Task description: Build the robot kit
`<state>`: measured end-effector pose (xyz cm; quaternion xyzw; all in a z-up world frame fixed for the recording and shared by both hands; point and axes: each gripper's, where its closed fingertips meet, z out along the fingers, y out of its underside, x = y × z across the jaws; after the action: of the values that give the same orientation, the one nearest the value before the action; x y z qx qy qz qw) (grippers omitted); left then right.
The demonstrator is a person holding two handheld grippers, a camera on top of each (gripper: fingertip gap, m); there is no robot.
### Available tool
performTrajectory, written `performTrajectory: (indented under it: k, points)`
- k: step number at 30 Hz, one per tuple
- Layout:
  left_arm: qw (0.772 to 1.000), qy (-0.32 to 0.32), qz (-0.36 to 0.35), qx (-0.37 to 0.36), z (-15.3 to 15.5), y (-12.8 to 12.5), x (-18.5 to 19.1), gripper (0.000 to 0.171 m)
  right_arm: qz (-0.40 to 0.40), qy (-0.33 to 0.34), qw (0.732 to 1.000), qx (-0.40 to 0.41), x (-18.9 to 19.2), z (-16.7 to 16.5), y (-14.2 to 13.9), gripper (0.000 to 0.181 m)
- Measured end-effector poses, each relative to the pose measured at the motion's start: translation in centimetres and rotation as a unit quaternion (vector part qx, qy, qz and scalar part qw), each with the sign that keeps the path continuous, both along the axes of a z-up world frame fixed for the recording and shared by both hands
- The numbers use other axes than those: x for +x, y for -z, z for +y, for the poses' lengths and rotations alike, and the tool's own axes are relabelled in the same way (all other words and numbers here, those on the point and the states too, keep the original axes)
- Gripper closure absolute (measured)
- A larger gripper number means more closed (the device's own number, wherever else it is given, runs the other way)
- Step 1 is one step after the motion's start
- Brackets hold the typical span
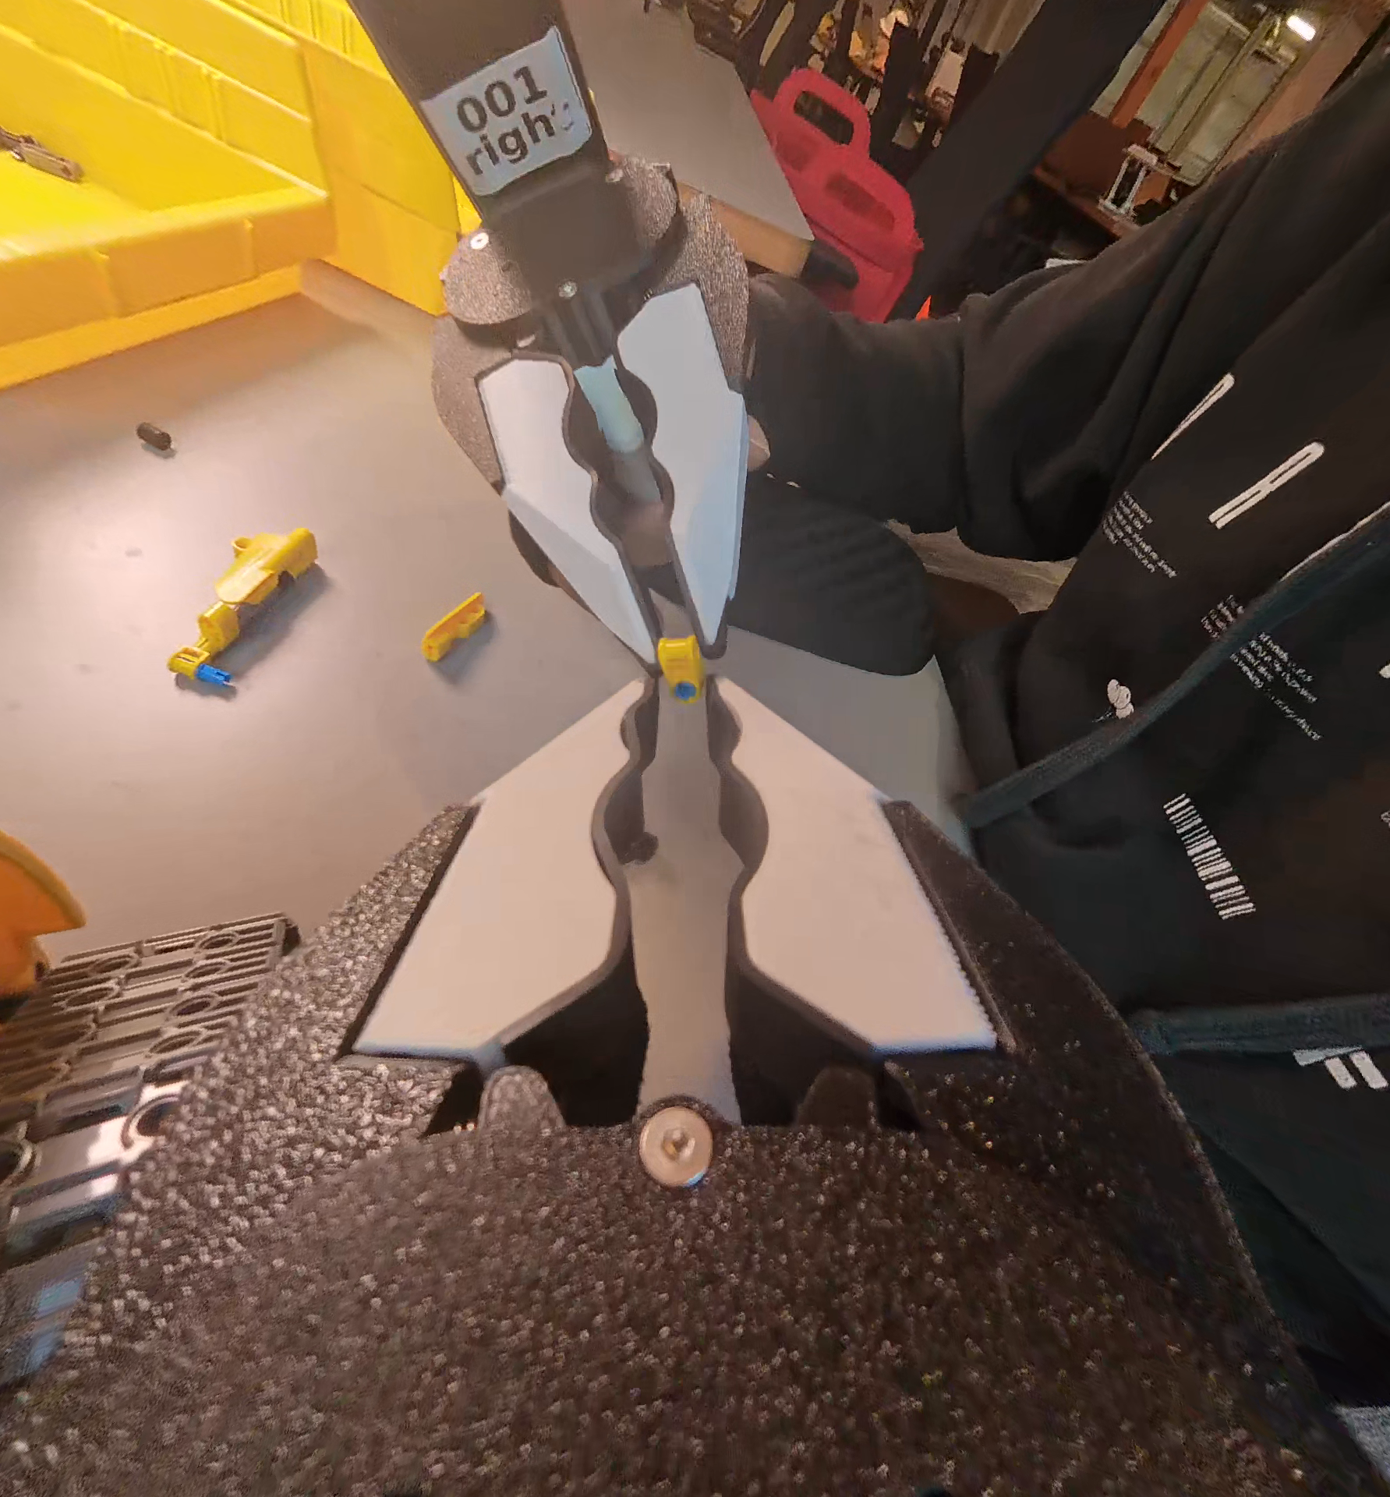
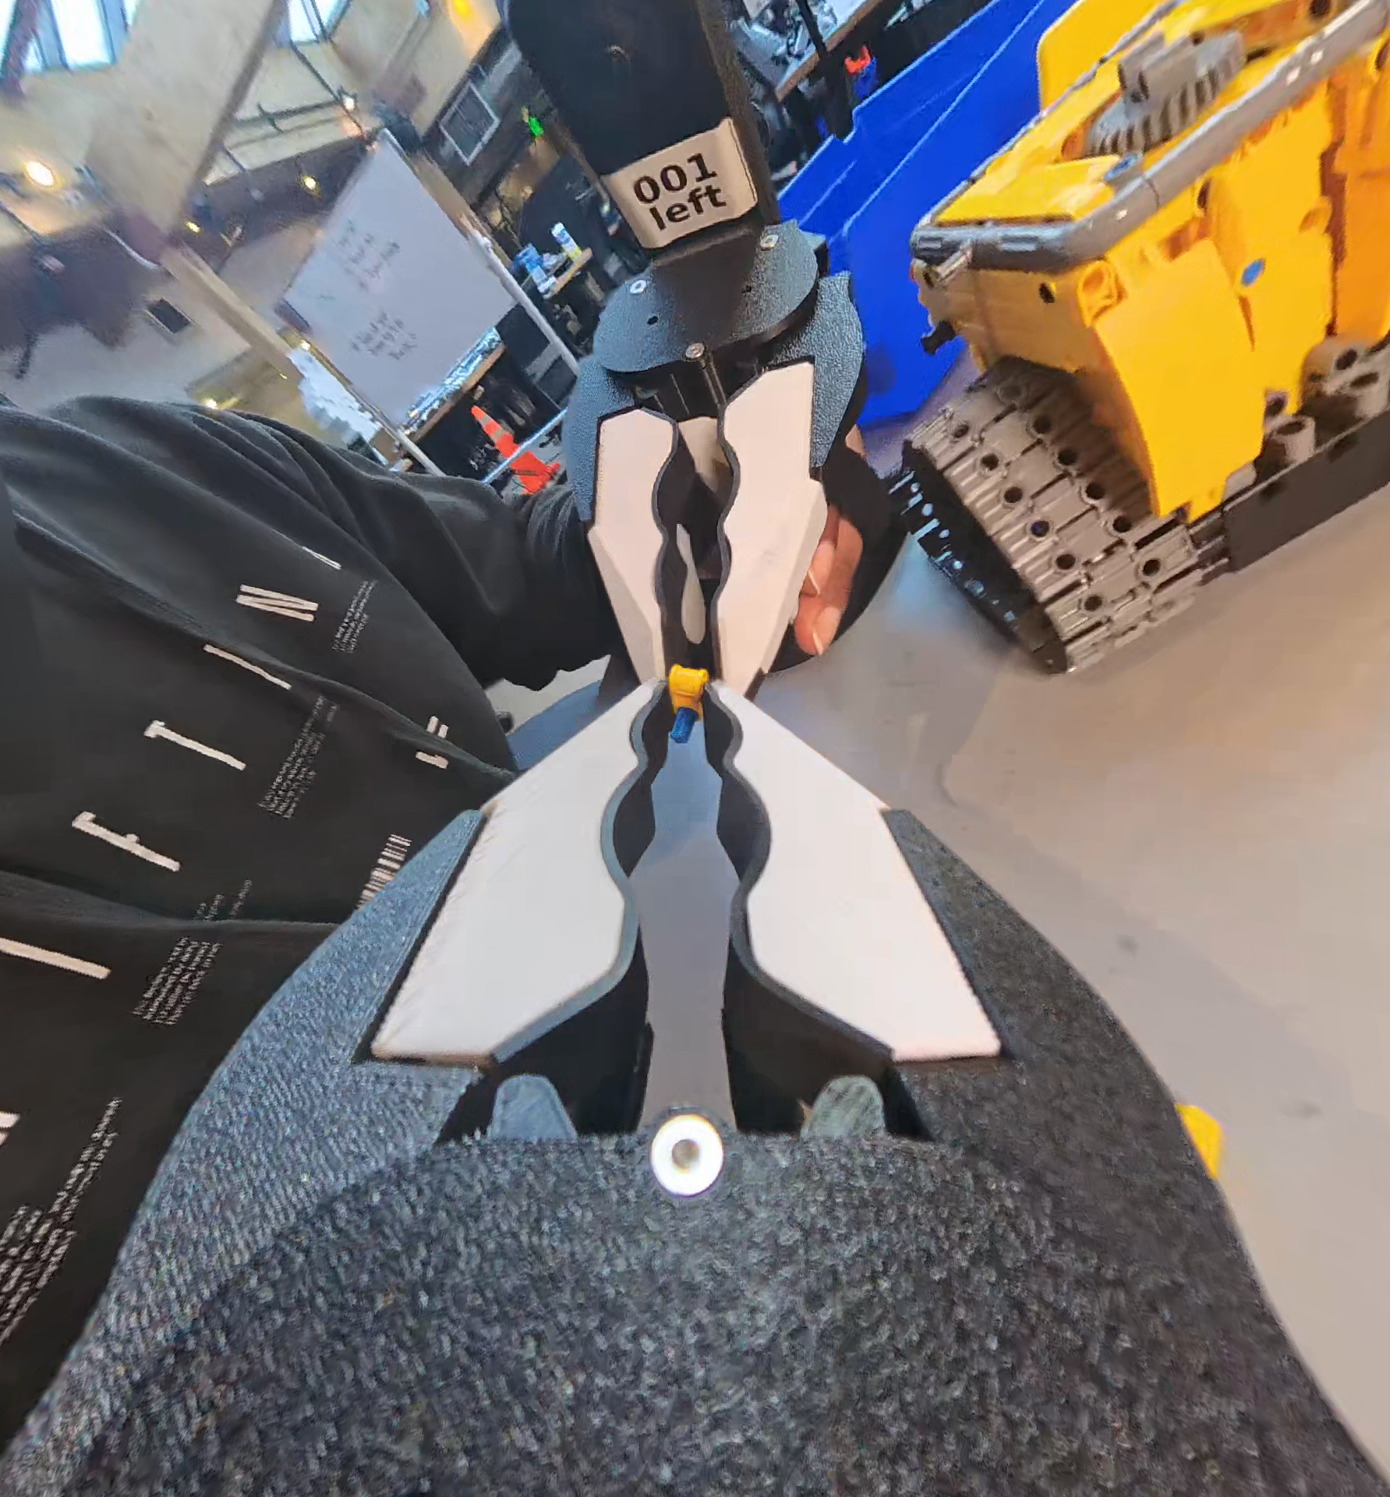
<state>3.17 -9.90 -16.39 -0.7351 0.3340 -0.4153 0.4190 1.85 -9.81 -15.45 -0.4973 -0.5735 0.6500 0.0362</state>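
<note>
Left gripper (image 1: 679,688) and right gripper (image 2: 679,705) meet tip to tip above the grey counter (image 1: 311,729), level, pointing at each other. Both pairs of fingers clamp one small yellow connector (image 1: 679,658) with a blue pin (image 1: 682,690). Loose yellow pieces (image 1: 246,595) lie well apart. Yellow tracked model (image 2: 1161,324) stands beside the left gripper.

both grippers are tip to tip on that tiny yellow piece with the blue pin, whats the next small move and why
Probably ease the grippers straight together, no twisting. The left gripper and right gripper meet tip to tip on the yellow piece; its blue pin juts between the right gripper's fingertips. Which gripper bears it is unclear.
</note>
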Motion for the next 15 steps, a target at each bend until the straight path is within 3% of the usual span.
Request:
performTrajectory:
  k: [4,9,13,15]
  points:
    - [0.999,0.002,-0.033,-0.033,0.0,-0.2,0.2,0.162,-0.007,-0.006,0.999,-0.042,0.1,0.1,-0.1,0.173]
    - [0.996,-0.012,-0.058,-0.072,0.4,-0.1,0.0,0.165,0.027,0.012,0.999,0.020,-0.1,0.7,0.0,0.173]
    - [0.993,-0.030,-0.067,-0.095,0.9,0.2,-0.4,0.165,0.097,0.034,0.980,0.169,-0.2,1.4,-0.1,0.159]
    - [0.990,-0.033,-0.076,-0.114,1.0,0.4,-0.6,0.165,0.159,0.056,0.937,0.306,-0.3,2.1,-0.2,0.157]
